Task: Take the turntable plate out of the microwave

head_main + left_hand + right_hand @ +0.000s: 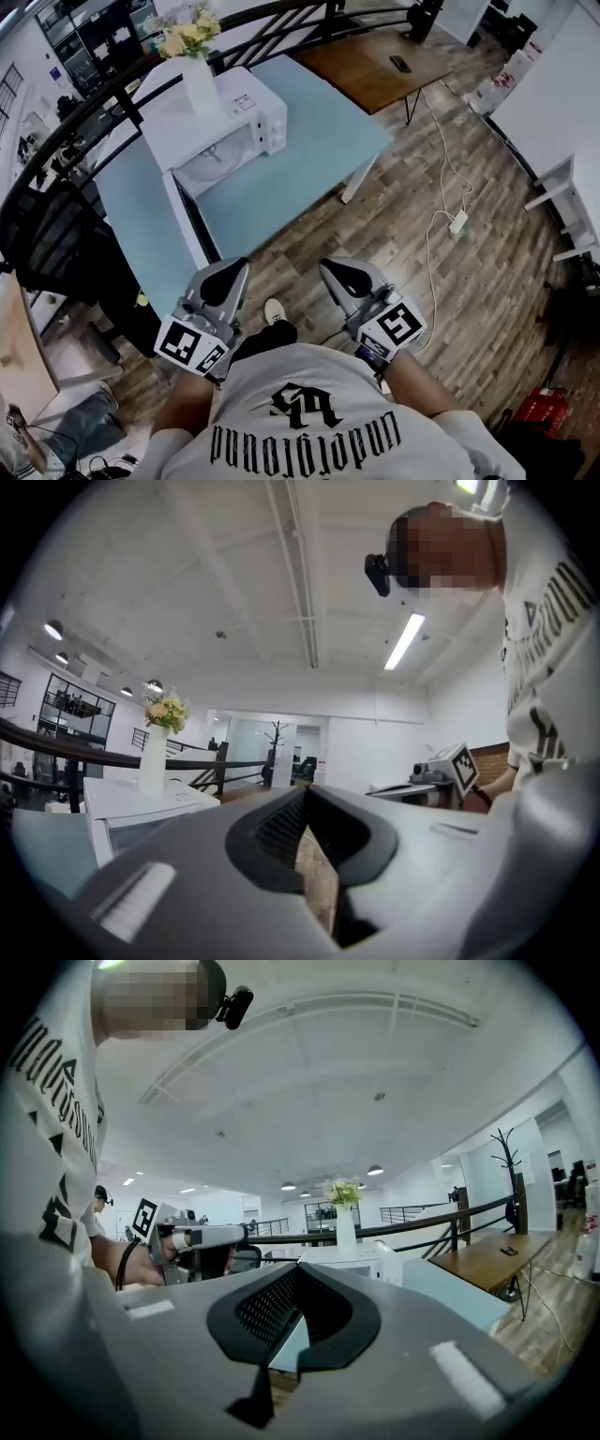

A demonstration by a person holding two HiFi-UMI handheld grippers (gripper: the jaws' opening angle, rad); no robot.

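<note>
White microwave (234,122) sits at eleven o'clock, well apart; I judge nothing done yet. Left tool (236,267) and right tool (330,267) are closed, empty.

"Underground" on the person's shirt (309,433)

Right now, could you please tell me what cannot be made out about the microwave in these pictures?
Plate: in the head view the window of the microwave is small and hazy, so whether a plate lies inside is unclear.
Door front: in the left gripper view the left gripper covers its lower part.
In the right gripper view the right gripper hides most of it.
Buttons: too small to read in any view.
</note>
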